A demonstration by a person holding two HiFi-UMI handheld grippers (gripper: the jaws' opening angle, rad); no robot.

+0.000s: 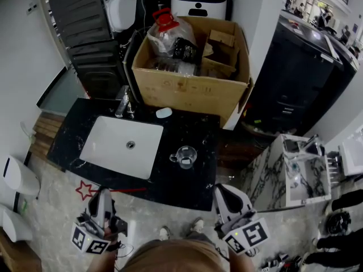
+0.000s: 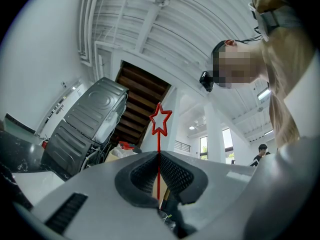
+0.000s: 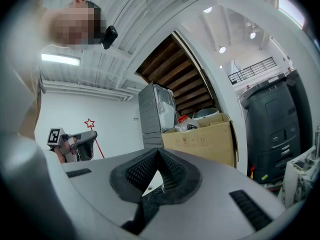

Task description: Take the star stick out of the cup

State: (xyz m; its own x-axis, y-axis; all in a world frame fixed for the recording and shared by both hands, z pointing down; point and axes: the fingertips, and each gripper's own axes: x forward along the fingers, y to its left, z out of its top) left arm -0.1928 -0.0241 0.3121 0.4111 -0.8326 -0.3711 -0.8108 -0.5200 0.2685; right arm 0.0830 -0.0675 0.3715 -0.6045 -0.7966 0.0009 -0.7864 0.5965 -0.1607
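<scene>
Closest below me, the left gripper [image 1: 101,195] pinches the star stick [image 1: 85,190], which is well clear of the cup [image 1: 185,156] on the counter [image 1: 187,181]. The right gripper [image 1: 221,190] hangs beside it.

Left gripper view: my fingers [image 2: 176,176] are clamped on the red shaft, with the star above them.

Right gripper view: my fingers [image 3: 141,171] are pressed together on nothing.

Removal looks done to me. Next calls for setting the thin stick down without letting it slip.

Left gripper view: the star stick [image 2: 159,141] shaft vanishes between the closed jaws, so its lower end is hidden. Head view: the left gripper [image 1: 102,194] covers the shaft's middle. Items inside the cardboard box [image 1: 187,89], at 12 o'clock, are indistinct.
</scene>
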